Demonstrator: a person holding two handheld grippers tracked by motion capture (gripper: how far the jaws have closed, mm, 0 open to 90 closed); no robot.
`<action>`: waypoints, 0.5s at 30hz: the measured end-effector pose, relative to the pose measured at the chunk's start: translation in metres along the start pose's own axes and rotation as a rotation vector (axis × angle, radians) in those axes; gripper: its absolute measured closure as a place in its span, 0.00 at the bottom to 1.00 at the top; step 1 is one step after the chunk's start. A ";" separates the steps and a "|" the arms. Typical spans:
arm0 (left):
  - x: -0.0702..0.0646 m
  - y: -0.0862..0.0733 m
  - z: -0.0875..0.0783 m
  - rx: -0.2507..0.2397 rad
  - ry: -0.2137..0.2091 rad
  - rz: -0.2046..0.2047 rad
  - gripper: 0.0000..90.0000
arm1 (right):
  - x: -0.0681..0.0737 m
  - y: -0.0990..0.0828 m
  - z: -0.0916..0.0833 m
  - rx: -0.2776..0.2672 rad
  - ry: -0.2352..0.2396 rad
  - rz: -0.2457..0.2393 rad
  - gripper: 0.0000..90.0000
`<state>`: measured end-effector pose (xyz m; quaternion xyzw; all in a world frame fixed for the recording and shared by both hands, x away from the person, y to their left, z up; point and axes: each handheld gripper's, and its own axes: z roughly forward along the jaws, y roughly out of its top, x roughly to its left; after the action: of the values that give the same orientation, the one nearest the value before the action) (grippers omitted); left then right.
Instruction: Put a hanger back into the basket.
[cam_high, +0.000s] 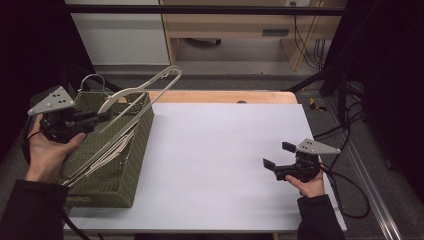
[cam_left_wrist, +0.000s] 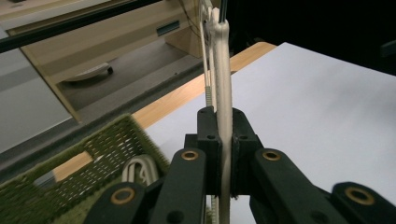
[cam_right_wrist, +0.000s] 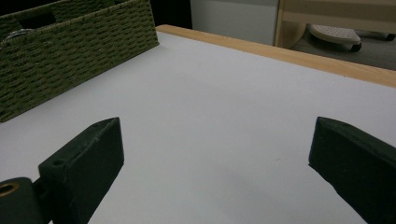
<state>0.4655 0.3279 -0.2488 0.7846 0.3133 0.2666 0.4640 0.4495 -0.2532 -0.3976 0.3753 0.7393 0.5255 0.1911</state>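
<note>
Woven, rough green basket (cam_high: 115, 165); smooth cream plastic hanger (cam_high: 145, 87); matt white tabletop (cam_high: 225, 160).

A woven basket (cam_high: 116, 165) stands on the left part of the table (cam_high: 225, 150), at its left edge, with more hangers (cam_high: 107, 152) lying inside it. One hanger (cam_high: 145, 90) is raised above the basket's far end, slanting up and to the right, clamped in the left gripper (cam_high: 102, 118) beside the basket's left wall. The right gripper (cam_high: 276, 156) sits low over the table's right part, well apart from the basket, jaws spread toward it.
</note>
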 end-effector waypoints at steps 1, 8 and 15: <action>0.005 -0.003 0.000 0.010 0.010 0.003 0.95 | 0.000 0.000 0.000 0.000 0.000 0.000 0.04; 0.036 -0.032 -0.005 0.061 0.069 0.019 0.95 | 0.000 0.000 0.000 0.002 0.000 0.000 0.04; 0.052 -0.051 -0.009 0.098 0.103 0.038 0.95 | 0.000 -0.001 0.001 0.005 -0.001 -0.001 0.04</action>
<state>0.4811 0.3909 -0.2840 0.7973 0.3344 0.2997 0.4033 0.4499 -0.2531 -0.3986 0.3757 0.7408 0.5232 0.1908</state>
